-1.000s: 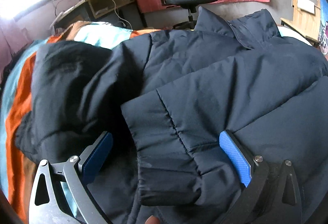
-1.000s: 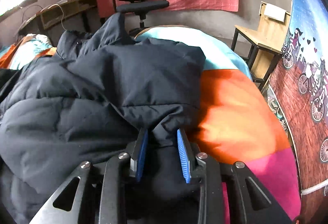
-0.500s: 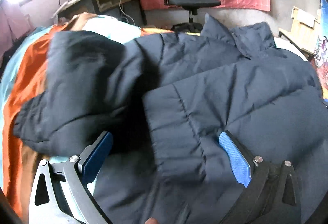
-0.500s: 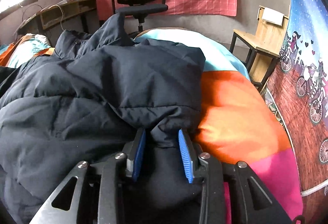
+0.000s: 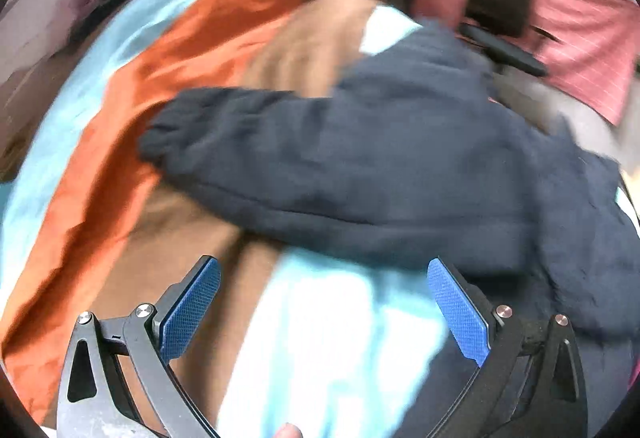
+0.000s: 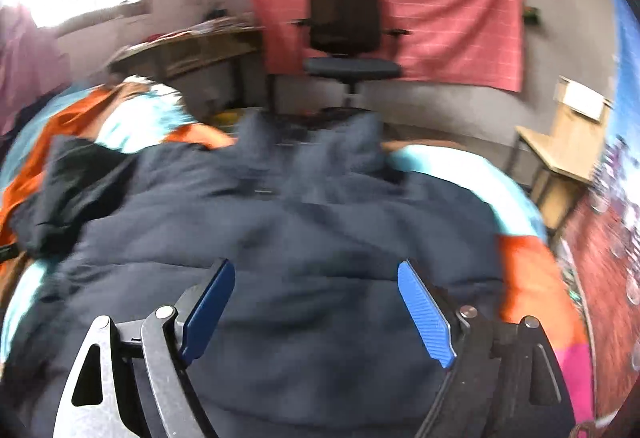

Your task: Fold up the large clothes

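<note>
A dark navy puffer jacket (image 6: 304,238) lies spread on the bed, collar toward the far end. In the left wrist view its left sleeve (image 5: 320,165) stretches out to the left over the bedcover. My left gripper (image 5: 324,302) is open and empty, hovering over light blue bedcover just short of the sleeve. My right gripper (image 6: 316,302) is open and empty, low over the jacket's body. Both views are motion-blurred.
The bed has a patchwork cover of orange, light blue and brown (image 5: 168,77), with pink at its right corner (image 6: 576,362). A black office chair (image 6: 344,37) stands beyond the bed before a red cloth. A wooden chair (image 6: 568,133) stands to the right.
My right gripper has let go of the jacket fabric, opened wide and shifted left over the body. My left gripper has swung left, off the jacket, toward the outstretched sleeve.
</note>
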